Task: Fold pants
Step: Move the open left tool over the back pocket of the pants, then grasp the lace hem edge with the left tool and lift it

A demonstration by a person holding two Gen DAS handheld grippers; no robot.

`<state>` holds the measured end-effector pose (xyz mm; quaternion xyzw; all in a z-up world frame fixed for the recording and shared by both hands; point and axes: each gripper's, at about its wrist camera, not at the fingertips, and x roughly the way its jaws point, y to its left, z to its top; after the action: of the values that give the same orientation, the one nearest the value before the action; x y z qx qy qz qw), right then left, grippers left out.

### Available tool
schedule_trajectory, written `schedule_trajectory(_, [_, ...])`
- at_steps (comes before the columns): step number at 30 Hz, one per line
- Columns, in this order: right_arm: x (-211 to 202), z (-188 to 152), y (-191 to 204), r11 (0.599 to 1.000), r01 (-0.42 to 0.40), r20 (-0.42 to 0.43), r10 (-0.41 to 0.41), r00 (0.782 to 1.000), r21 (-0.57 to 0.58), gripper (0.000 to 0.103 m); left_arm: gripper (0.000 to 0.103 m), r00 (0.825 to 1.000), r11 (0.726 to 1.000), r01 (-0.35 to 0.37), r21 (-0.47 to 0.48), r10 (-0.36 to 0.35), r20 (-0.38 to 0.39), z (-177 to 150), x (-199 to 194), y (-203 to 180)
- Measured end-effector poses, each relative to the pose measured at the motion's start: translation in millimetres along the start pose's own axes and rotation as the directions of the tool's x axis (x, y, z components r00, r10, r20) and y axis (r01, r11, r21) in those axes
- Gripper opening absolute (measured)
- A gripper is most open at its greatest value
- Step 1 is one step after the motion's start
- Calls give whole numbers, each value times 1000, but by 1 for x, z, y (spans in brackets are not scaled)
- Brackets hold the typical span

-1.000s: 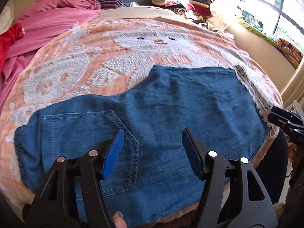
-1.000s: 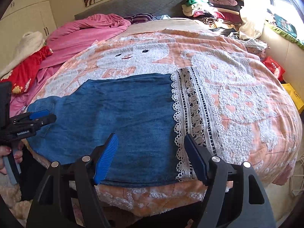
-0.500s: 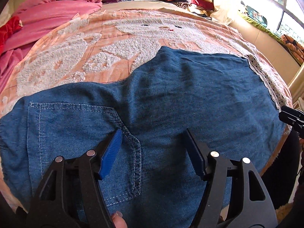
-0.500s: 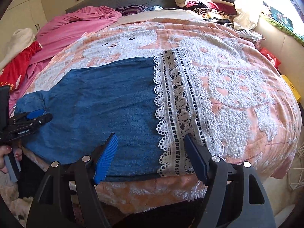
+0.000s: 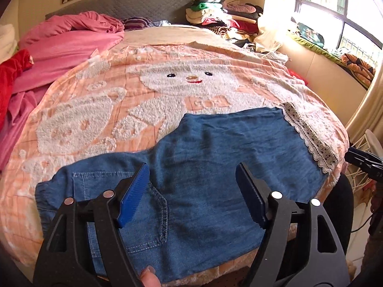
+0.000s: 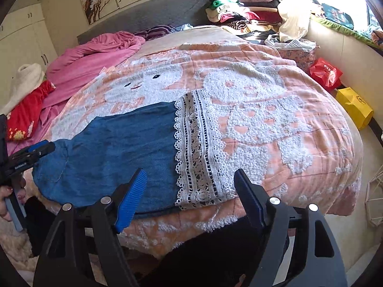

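Denim pants are lying flat across the near edge of the bed, already doubled leg on leg so the waist sits on the left and the white lace hem on the right, probably so each end is in reach of one hand. Left gripper hangs over the back pocket and right gripper over the lace. Both jaws have just been opening and are spread wide with nothing pinched, so I'd guess they're lining up the next fold.
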<state>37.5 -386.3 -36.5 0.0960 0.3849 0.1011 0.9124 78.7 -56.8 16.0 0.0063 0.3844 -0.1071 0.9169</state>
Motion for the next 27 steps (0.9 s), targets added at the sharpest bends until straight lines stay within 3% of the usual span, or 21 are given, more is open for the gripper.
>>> schedule_trajectory(5, [-2, -1, -5, 1000, -1, 14, 1, 1000, 22, 75, 70, 998, 998, 46, 52, -48, 28, 26, -3, -22])
schedule_trajectory(11, [5, -3, -8, 999, -13, 6, 13, 1000, 42, 75, 74, 993, 984, 117, 134, -118, -2, 51, 16, -57])
schedule_trajectory(16, [18, -6, -15, 997, -18, -11, 19, 1000, 72, 75, 76, 986, 960, 160, 230, -145, -84, 64, 48, -91])
schedule_trajectory(22, [32, -5, -25, 995, -29, -26, 31, 999, 100, 75, 76, 969, 909, 242, 340, -204, -142, 76, 80, -130])
schedule_trajectory(27, [44, -5, -32, 992, -37, -39, 43, 998, 124, 75, 76, 958, 886, 273, 375, -212, -194, 90, 115, -151])
